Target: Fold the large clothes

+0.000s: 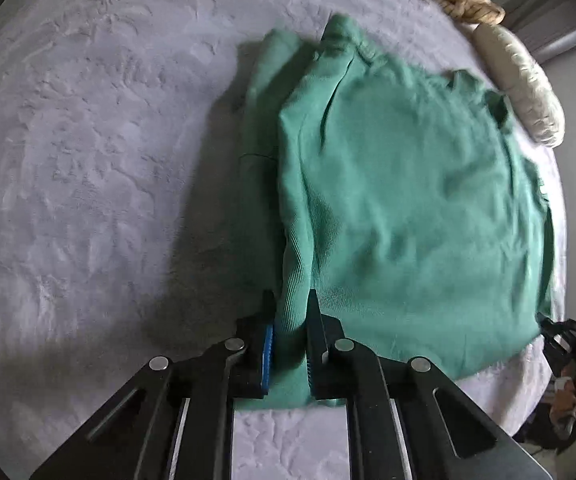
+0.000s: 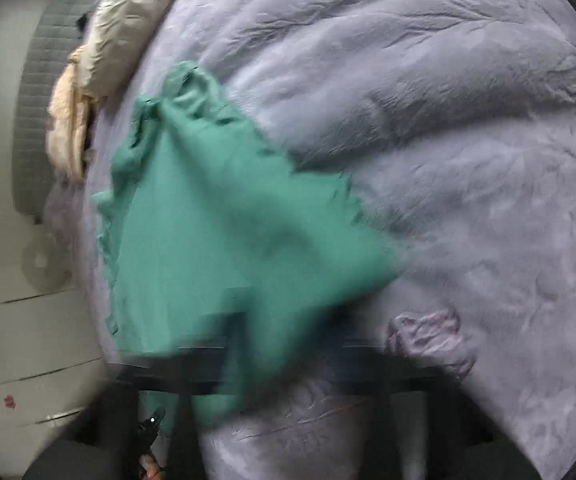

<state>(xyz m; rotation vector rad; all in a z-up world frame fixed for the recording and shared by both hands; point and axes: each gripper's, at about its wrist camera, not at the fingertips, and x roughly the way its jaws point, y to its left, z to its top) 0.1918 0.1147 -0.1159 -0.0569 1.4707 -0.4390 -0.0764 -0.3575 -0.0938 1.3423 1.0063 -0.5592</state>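
Your left gripper (image 1: 290, 344) pinches the green shirt (image 1: 408, 208) hem; right gripper (image 2: 280, 344) (blurred) jaws unreadable; cream jacket (image 1: 528, 92) beside the shirt.

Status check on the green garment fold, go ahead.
Left gripper shut on the green ribbed-knit garment, near edge. Right gripper at the garment's far corner, grip unclear from blur. Garment lies on the lavender plush blanket. Cream puffy jacket beside it, apart.

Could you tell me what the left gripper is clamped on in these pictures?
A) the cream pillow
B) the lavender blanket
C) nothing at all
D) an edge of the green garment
D: the left gripper has its jaws closed around a bunched edge of the green garment.
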